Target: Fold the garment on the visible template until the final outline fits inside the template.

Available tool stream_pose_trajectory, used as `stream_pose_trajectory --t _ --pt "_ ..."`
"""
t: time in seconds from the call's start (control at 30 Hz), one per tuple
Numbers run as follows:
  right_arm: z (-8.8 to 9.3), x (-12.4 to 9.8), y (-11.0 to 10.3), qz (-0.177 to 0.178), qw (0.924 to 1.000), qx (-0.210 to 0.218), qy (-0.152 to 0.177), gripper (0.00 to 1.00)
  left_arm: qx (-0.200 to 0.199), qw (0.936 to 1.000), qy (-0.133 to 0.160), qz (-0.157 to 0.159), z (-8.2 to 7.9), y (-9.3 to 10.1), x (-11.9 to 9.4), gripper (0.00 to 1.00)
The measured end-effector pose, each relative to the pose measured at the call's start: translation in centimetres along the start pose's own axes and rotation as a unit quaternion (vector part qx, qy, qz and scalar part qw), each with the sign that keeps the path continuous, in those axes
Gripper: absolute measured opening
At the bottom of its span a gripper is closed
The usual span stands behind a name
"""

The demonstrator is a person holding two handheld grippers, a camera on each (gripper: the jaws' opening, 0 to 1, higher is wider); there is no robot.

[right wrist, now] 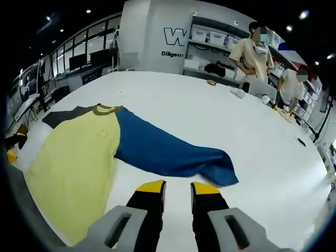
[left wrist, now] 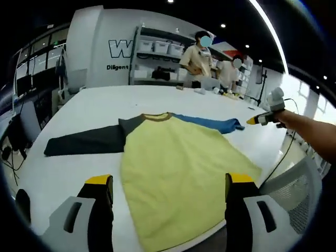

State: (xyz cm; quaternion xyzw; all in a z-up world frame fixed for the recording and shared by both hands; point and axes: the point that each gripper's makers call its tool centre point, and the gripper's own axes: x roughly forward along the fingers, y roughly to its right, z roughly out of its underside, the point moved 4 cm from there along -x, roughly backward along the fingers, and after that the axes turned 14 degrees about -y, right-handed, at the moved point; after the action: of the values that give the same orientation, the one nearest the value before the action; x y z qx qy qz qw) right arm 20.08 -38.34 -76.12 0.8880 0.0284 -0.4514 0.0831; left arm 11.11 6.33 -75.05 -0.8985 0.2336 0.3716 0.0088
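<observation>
Soft yellow-bodied cotton shirt [left wrist: 178, 173] with one blue sleeve [right wrist: 168, 152] lies flat on the white table [right wrist: 220, 113], light and limp, best pinched at the cuff; left gripper [left wrist: 170, 184] spread, right gripper [right wrist: 177, 188] narrowly parted, both empty.

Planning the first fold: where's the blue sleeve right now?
In the right gripper view, the blue sleeve lies flat on the white table, stretching from the yellow shirt body toward the right claw.
</observation>
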Motion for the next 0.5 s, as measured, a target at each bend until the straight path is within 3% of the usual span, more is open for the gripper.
stream_pose_trajectory --t 0.23,0.5 --pt "-0.1 1.9 4.4 0.033 0.9991 0.025 -0.014 0.14 0.001 0.9999 -0.008 0.012 0.2 0.3 0.3 0.82" --pt "0.0 3.9 7.0 0.054 0.9975 0.039 -0.025 0.13 0.001 0.9997 -0.022 0.01 0.5 0.3 0.7 0.82"
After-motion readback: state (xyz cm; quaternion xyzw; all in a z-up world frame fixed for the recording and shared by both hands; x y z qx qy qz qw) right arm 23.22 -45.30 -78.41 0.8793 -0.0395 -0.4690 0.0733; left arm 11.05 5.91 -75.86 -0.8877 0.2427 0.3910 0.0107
